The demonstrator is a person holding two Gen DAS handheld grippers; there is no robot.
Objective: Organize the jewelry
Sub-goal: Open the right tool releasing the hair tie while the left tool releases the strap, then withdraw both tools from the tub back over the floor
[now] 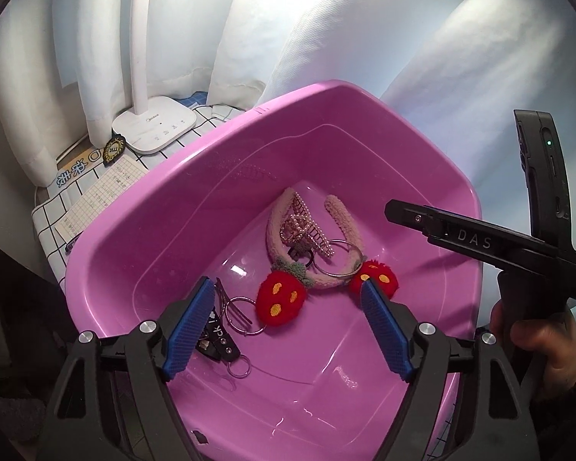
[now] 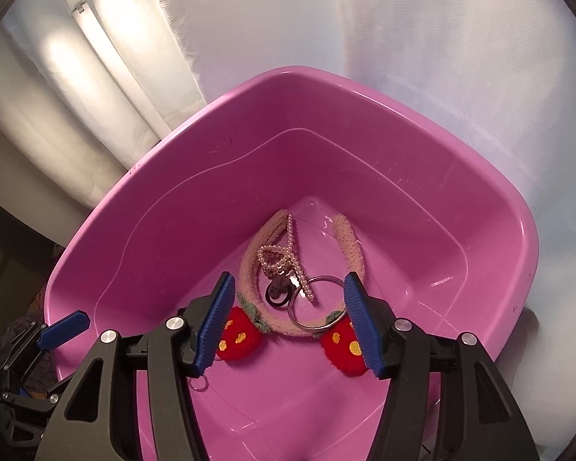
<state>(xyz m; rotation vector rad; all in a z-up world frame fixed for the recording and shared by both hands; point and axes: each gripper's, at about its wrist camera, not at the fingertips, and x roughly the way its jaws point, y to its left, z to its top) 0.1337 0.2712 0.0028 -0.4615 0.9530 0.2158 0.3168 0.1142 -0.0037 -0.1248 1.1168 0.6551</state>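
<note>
A pink plastic basin [image 1: 180,207] [image 2: 165,192] holds the jewelry. In it lie a fuzzy pink headband [image 1: 341,215] [image 2: 349,238] with two red strawberry pompoms [image 1: 280,299] [image 2: 238,338], a pearl hair comb [image 1: 307,226] [image 2: 292,257], a metal ring [image 1: 338,261] [image 2: 315,303], and a black keychain with rings [image 1: 226,330]. My left gripper [image 1: 290,288] is open and empty above the basin's near side. My right gripper [image 2: 290,280] is open and empty over the headband; its body shows in the left wrist view [image 1: 480,238].
White curtains [image 1: 326,38] hang behind the basin. A white lamp base [image 1: 153,125] stands on a checked cloth [image 1: 57,207] at the back left, beside paper notes [image 1: 100,196] and a small black badge [image 1: 113,150].
</note>
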